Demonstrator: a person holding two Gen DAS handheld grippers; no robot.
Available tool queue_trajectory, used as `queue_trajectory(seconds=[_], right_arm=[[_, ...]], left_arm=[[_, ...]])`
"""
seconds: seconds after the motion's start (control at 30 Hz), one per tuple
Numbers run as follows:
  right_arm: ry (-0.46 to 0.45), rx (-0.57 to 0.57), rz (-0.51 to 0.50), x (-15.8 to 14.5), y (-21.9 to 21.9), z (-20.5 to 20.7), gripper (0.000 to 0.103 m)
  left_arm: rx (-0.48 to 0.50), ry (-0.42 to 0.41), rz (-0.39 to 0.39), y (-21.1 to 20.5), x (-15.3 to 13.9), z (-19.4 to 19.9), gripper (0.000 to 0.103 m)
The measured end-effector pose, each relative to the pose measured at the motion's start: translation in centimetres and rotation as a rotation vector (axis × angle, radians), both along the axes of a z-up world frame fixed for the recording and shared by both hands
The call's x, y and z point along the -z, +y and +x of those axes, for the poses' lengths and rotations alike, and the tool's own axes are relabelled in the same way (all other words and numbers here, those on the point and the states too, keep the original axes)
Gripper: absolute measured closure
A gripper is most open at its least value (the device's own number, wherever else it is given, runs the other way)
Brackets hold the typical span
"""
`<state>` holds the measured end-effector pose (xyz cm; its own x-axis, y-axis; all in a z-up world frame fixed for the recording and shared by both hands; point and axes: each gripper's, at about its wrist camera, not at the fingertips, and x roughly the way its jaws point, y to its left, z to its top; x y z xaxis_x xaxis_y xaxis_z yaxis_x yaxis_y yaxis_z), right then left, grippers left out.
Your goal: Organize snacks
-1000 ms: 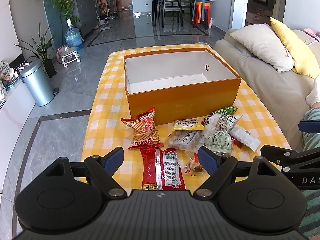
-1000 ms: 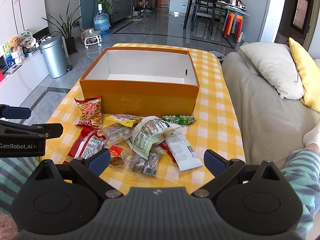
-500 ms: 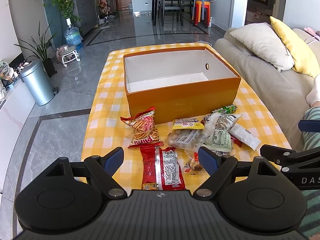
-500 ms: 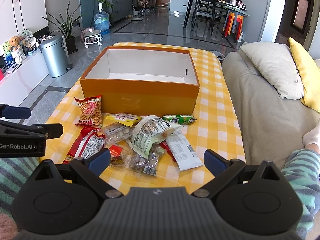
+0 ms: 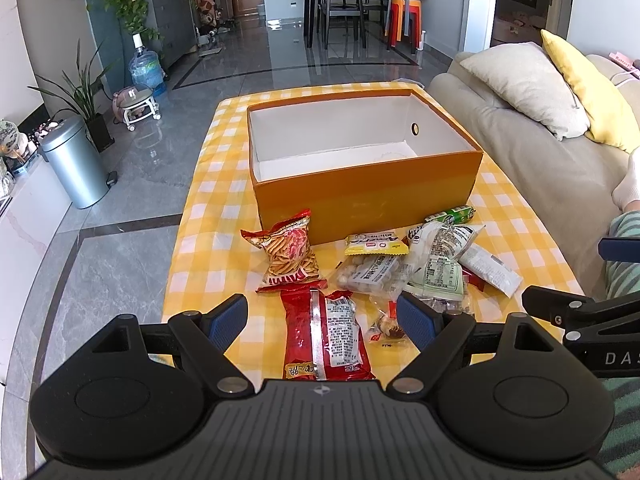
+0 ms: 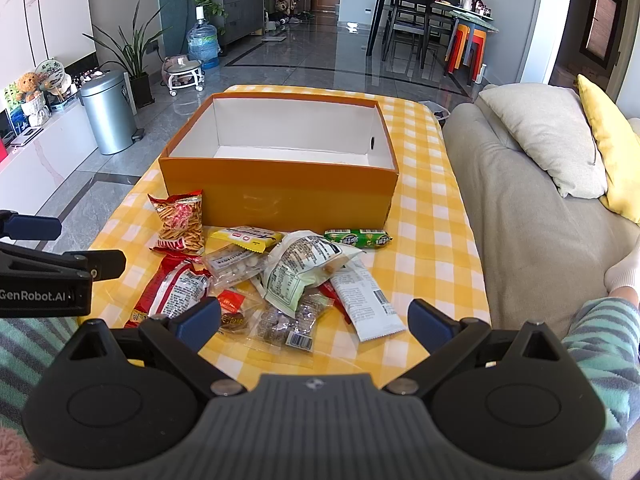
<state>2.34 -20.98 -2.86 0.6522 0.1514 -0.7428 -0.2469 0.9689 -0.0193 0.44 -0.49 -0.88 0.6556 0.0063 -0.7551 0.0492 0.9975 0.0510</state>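
An empty orange box (image 5: 368, 196) (image 6: 280, 196) with a white inside stands on a yellow checked tablecloth (image 5: 216, 240) (image 6: 424, 216). Several snack packets lie in a loose pile in front of it: a red chip-stick bag (image 5: 290, 258) (image 6: 180, 220), a long red packet (image 5: 326, 334) (image 6: 170, 292), a pale green bag (image 5: 438, 266) (image 6: 300, 274), a green sausage stick (image 6: 357, 238), a white bar (image 6: 366, 300). My left gripper (image 5: 324, 320) hovers open above the long red packet at the near edge. My right gripper (image 6: 314, 318) hangs open over the near side of the pile, holding nothing.
A beige sofa (image 6: 520, 200) with a grey cushion and a yellow cushion (image 5: 588, 92) runs along the table's right side. A person's striped sleeve and knee show low in both views. A steel bin (image 5: 74, 164), plants and a water bottle stand on the floor to the left.
Both grippers have drifted slightly; the snacks and box have not moved. Both stay open.
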Motion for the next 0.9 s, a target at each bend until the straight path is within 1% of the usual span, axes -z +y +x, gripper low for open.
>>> queue_trajectory(seconds=[0.9], right_arm=[[0.005, 0.005, -0.005, 0.09, -0.35, 0.04, 0.006]], left_arm=[[-0.001, 0.012, 0.002, 0.12, 0.2, 0.15, 0.005]])
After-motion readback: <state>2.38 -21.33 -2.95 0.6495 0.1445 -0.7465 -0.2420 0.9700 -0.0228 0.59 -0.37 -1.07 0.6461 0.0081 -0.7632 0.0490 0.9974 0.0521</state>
